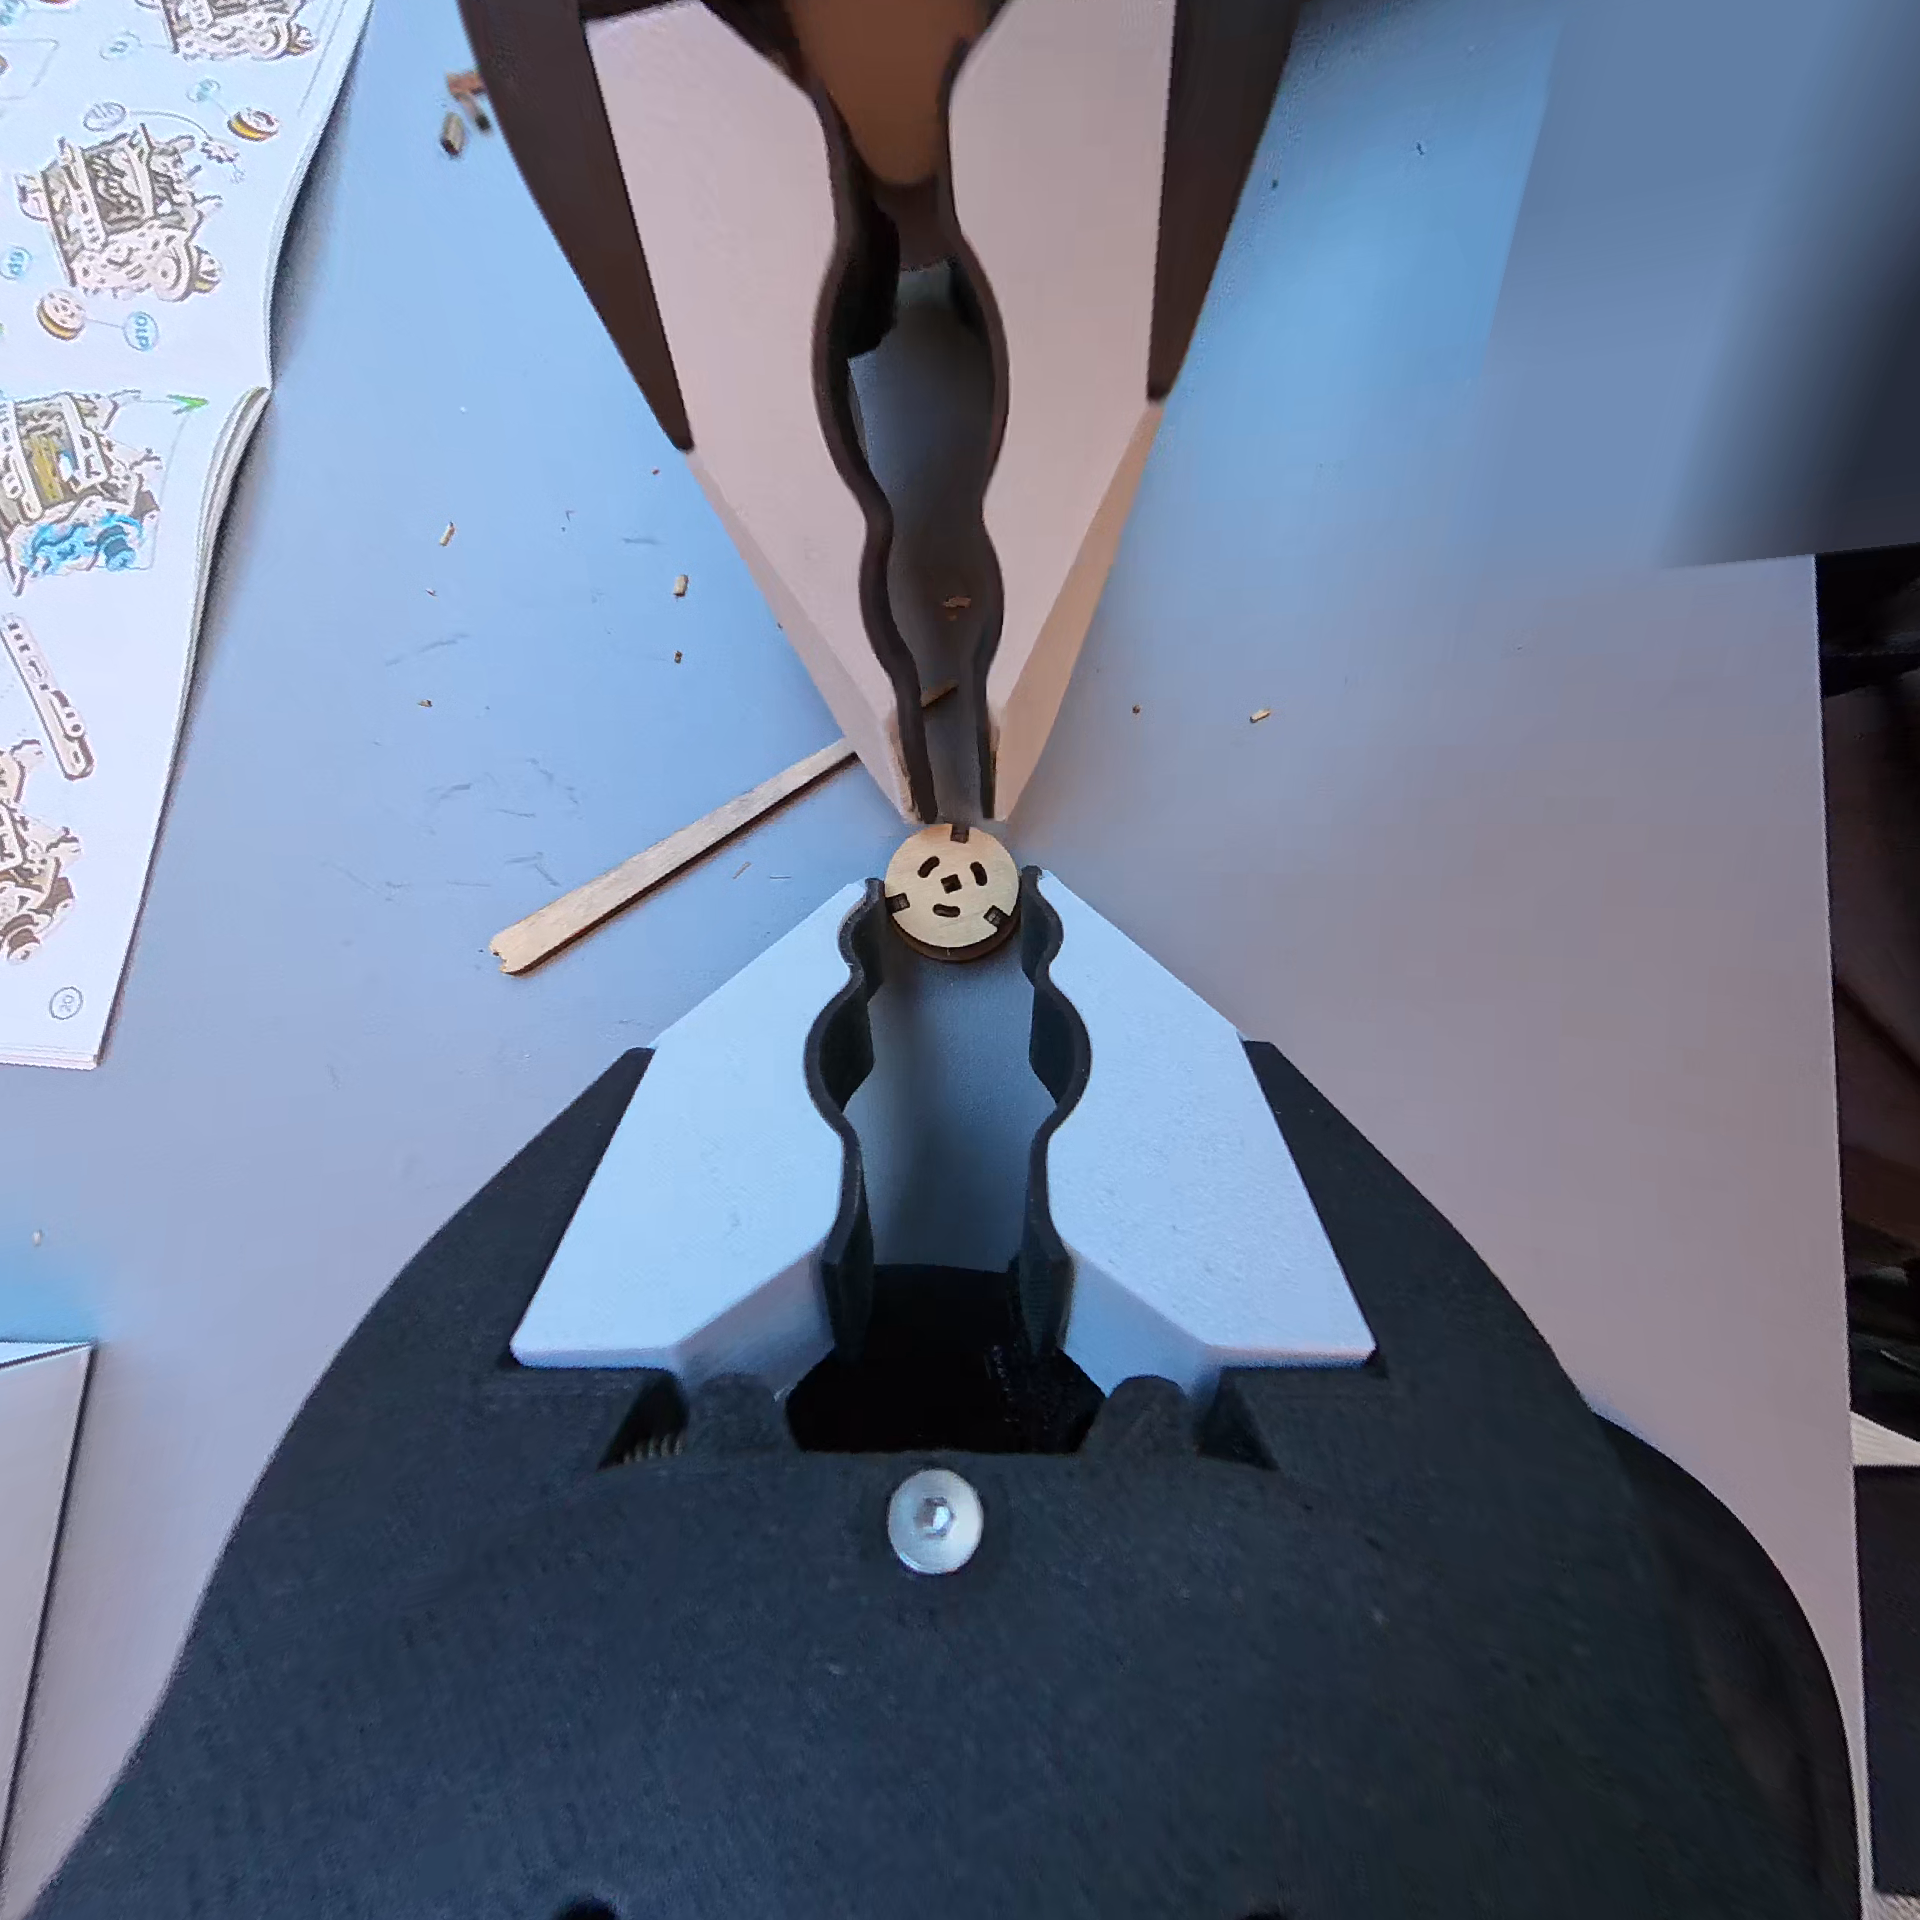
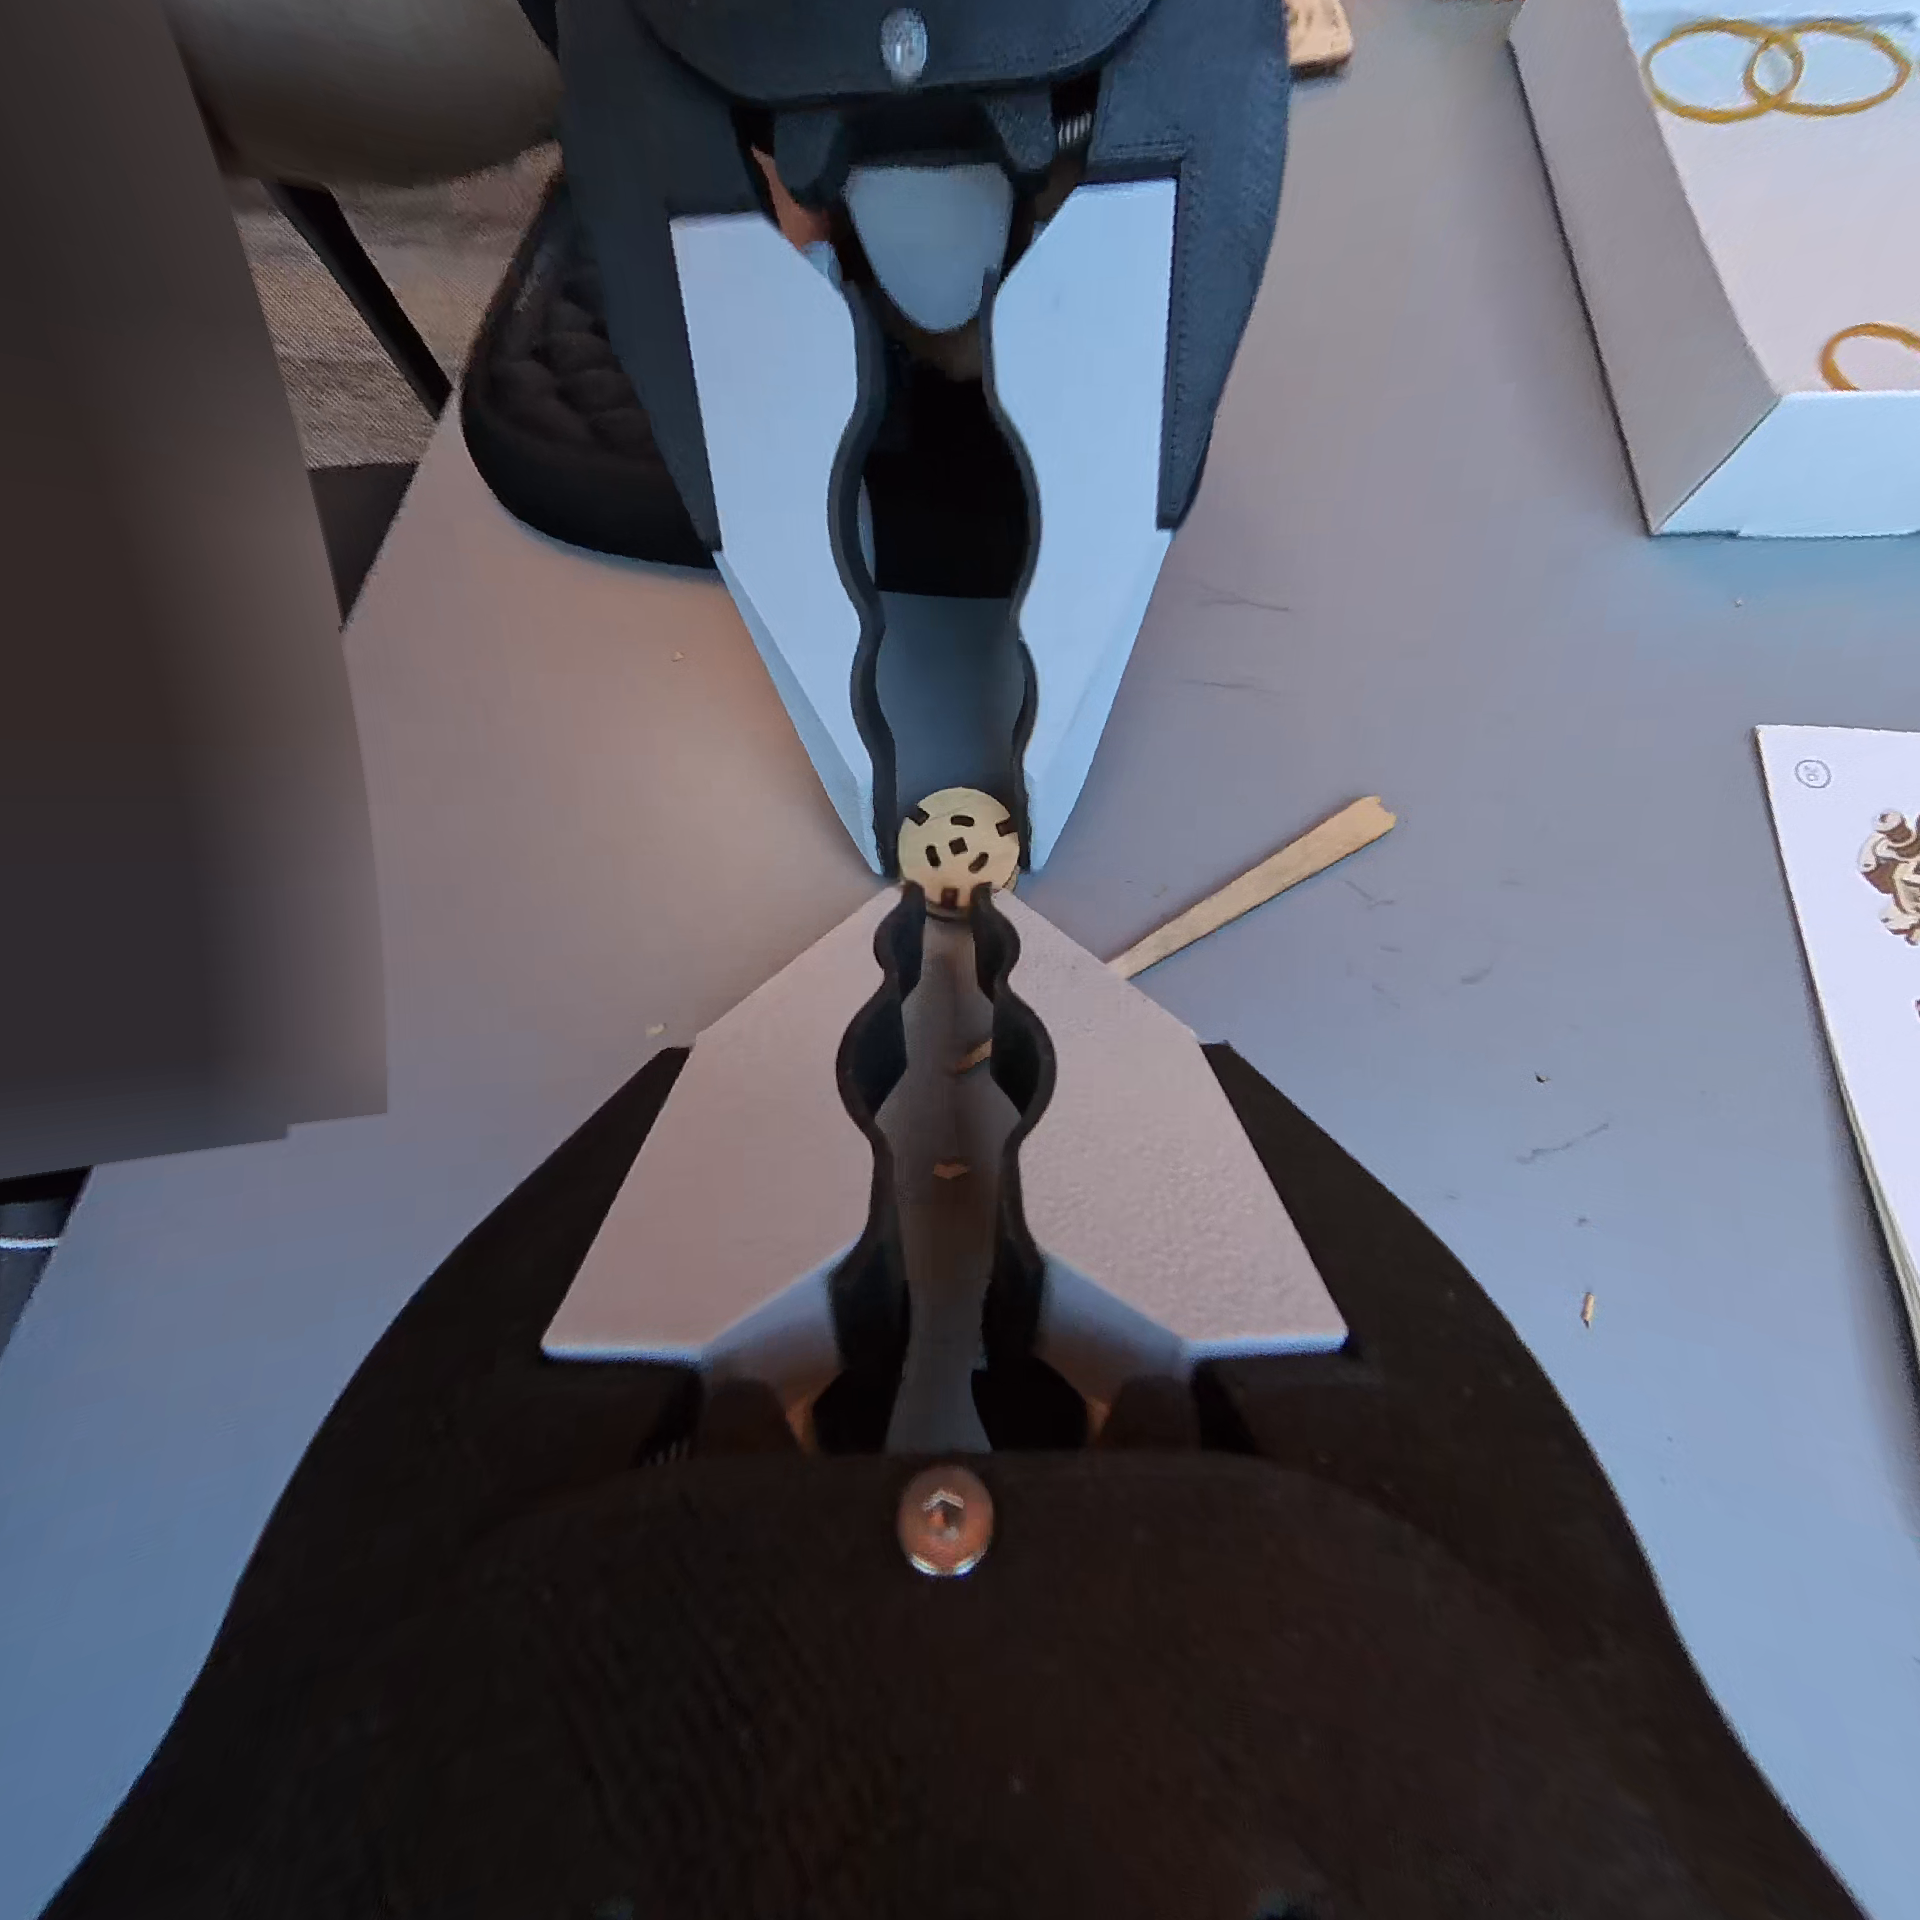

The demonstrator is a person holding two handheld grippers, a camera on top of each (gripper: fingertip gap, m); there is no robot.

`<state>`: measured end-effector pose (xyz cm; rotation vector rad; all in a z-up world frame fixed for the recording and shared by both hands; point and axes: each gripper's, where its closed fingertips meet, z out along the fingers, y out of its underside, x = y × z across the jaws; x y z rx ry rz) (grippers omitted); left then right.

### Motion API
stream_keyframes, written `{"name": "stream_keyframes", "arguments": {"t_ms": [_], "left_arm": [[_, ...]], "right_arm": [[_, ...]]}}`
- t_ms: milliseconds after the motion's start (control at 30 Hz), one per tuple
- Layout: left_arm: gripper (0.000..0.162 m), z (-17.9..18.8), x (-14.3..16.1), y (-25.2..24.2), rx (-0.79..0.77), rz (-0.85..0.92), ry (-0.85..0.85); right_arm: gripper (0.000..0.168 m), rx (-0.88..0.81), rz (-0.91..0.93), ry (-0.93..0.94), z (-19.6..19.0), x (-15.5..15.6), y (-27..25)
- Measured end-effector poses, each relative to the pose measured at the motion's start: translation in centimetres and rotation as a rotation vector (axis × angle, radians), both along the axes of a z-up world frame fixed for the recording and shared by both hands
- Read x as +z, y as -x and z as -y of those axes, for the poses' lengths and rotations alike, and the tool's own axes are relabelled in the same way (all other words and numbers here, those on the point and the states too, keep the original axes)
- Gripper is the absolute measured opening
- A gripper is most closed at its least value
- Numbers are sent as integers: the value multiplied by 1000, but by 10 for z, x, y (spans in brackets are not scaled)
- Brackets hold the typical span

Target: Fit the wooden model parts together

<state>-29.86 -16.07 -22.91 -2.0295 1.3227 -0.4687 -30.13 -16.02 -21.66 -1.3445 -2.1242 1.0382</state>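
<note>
Left gripper [image 1: 951,894]: jaws narrow, clamped on the rim of the wooden disc [image 1: 951,902], held above the table [image 1: 1351,831].
Right gripper [image 2: 945,906]: jaws nearly closed, tips touching the disc's near edge; what they hold, if anything, cannot be told.
Disc: round, slotted, with 1 square centre hole; appears 2 layers thick.
Step, as judged: pressing a part into the disc.
Method: keep both grippers in 1 line, tip to tip; align with the slot; push straight, without twist.
Risk: thin wood may snap or slip.
Nearby: wooden stick [image 1: 665,857], instruction booklet [image 1: 114,499], wood chips, box [image 2: 1704,343] with rubber bands [image 2: 1766,68].
</note>
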Motion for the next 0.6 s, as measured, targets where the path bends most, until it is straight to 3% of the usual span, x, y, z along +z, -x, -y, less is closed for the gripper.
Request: {"name": "stream_keyframes", "arguments": {"t_ms": [133,300,600], "left_arm": [[24,0,0,0,1,0,3],[24,0,0,0,1,0,8],[25,0,0,0,2,3,13]], "right_arm": [[3,-11,-62,71,-2,18,8],[0,-7,21,23,2,-3,13],[0,-18,25,15,4,-3,13]]}}
